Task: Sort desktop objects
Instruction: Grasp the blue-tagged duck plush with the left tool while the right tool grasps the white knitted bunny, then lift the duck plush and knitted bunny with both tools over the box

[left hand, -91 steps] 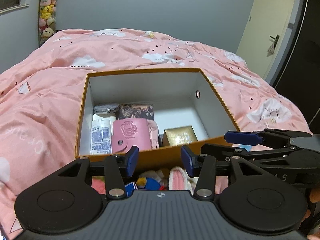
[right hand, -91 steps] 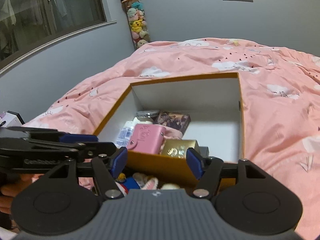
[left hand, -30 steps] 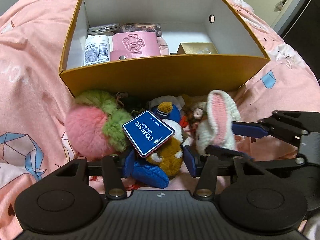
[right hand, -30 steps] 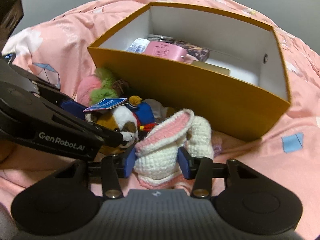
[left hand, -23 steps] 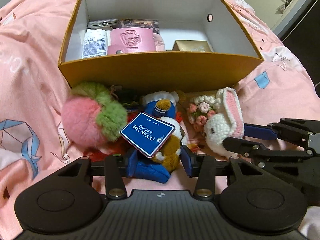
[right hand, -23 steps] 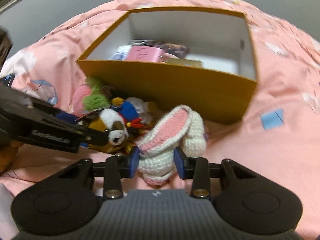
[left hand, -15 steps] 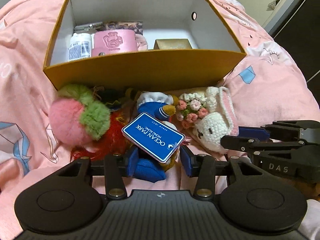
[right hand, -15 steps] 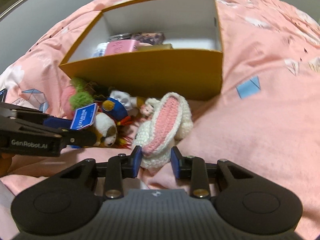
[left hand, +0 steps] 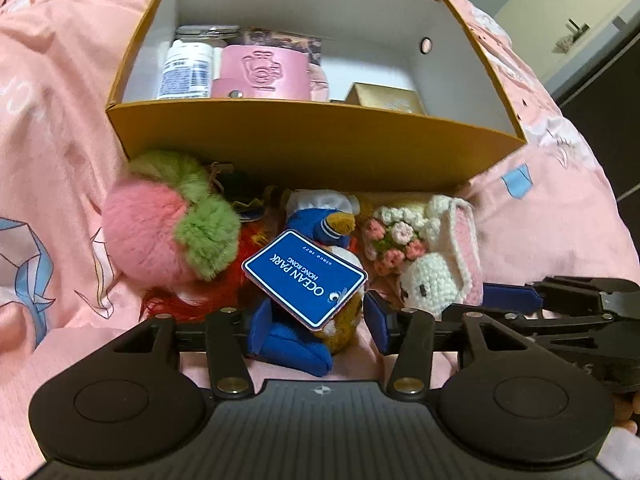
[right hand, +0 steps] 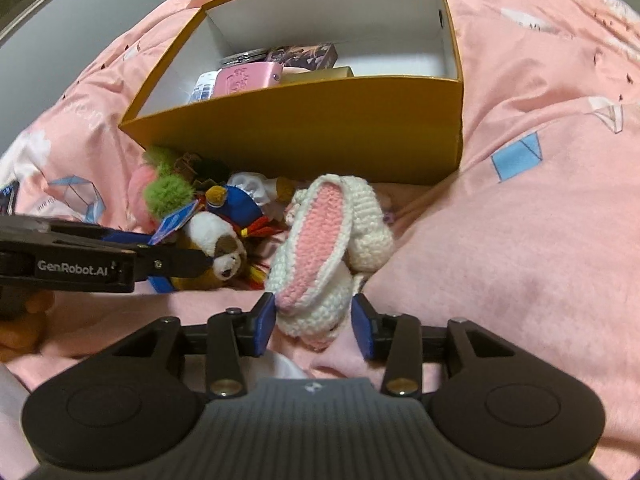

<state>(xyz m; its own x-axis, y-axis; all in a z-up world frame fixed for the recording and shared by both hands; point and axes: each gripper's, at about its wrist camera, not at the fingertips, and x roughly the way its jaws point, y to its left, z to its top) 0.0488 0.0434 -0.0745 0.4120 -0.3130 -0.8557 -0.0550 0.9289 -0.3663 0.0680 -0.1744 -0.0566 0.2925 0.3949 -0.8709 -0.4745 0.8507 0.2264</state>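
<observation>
A: We're low over the pink bedspread (right hand: 520, 240), and our right gripper (right hand: 314, 326) straddles the crocheted rabbit (right hand: 320, 256). Its jaws are opening, the rabbit's body between them, the left pad just touching the yarn and a gap on the right. No grip yet.

B: And our left gripper (left hand: 316, 316) is opening too, around the plush dog in blue (left hand: 308, 336), with the blue Ocean Park tag (left hand: 306, 278) lying over it. We can't tell whether those pads are pressing.

A: Where's the rabbit sitting?

B: In front of the yellow box (right hand: 320, 128), just beside its near wall, at the right end of the toy heap, next to the dog and well to the right of the pink and green pompom (left hand: 160, 224).

A: Handling, we'd judge it light, soft and squashy. Nothing to break, but yarn gives, so a shallow pinch could slip off.

B: So we'd take it across the fat of the body, not by the floppy ear.

A: Its long axis runs away from us toward the box, leaning right, pink ear lining up. In the left view, its face points back at us.
</observation>
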